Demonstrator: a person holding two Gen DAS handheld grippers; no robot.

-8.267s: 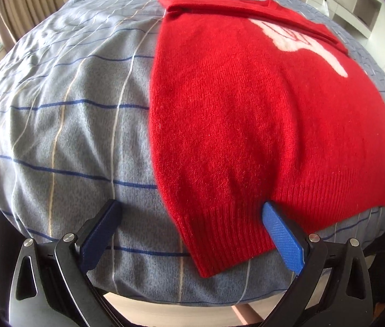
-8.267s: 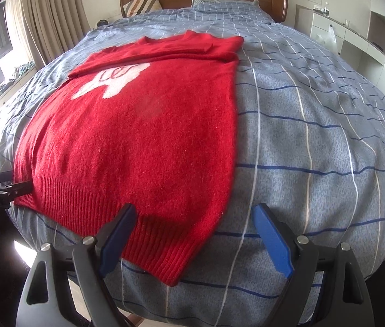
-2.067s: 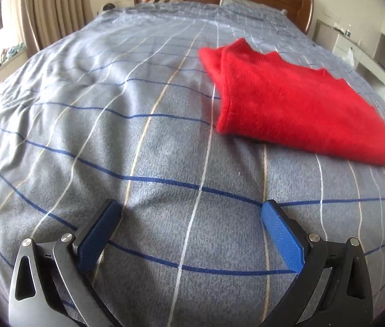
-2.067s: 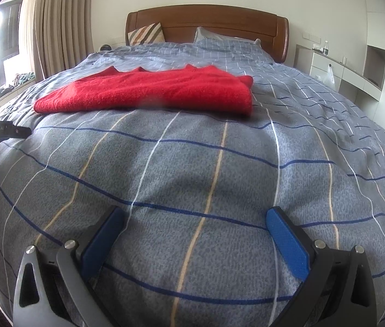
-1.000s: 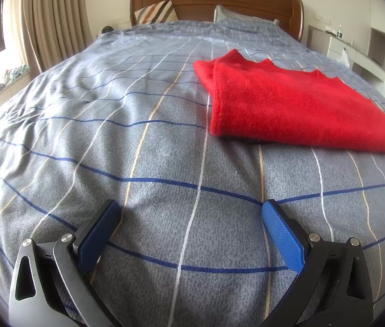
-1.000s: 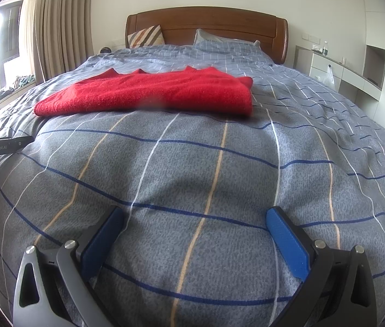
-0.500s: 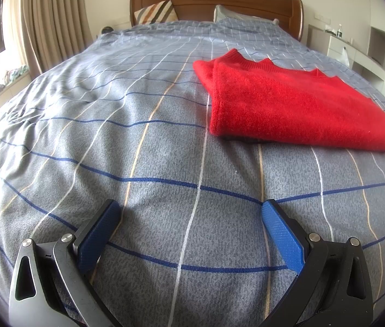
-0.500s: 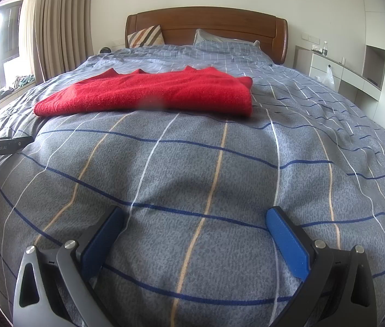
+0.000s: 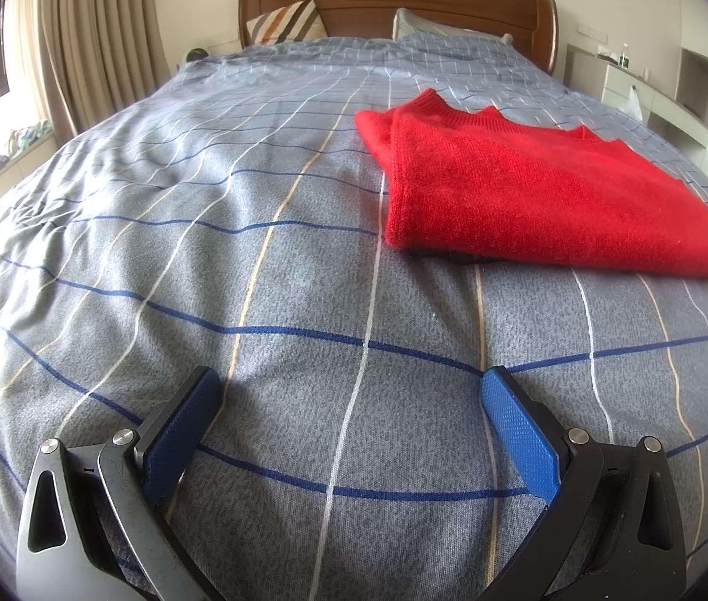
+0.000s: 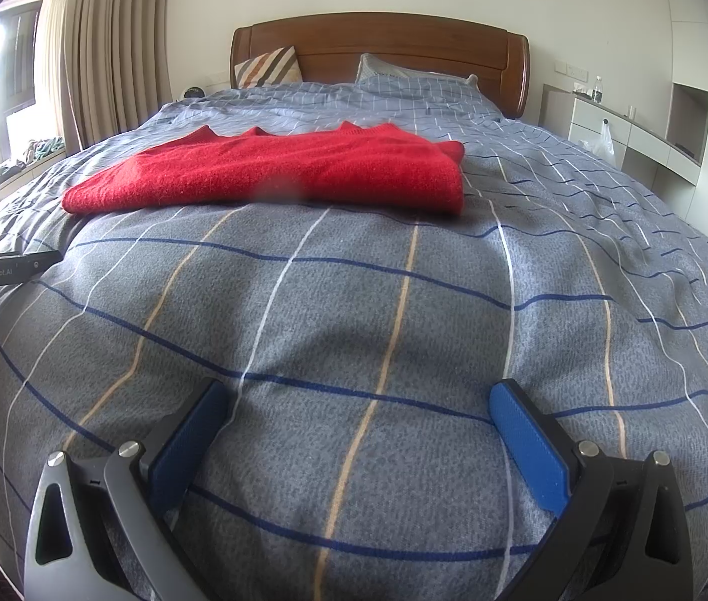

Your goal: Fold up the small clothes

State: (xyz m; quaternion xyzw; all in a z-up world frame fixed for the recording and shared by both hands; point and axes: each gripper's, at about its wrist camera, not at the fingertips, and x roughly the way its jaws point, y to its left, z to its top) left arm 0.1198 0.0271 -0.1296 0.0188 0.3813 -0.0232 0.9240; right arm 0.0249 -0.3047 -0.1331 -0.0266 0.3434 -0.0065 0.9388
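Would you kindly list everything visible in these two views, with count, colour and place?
sweater: one, red, folded, lying on the bed
bed: one, grey-blue checked cover, fills both views
headboard: one, brown wood, far end
pillows: two, one striped, one checked, against the headboard
curtain: one, beige, left wall
cabinet: one, white, right wall
left tongs: one, black with blue pads, open above the cover
right tongs: one, same colours, open above the cover

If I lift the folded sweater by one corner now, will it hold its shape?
Probably not. The sweater is soft fuzzy knit, folded in loose layers with rounded edges, so it would likely sag and unfold. It looks light, and it should drag rather than slide on the quilt. Both grippers are open, clear of it.
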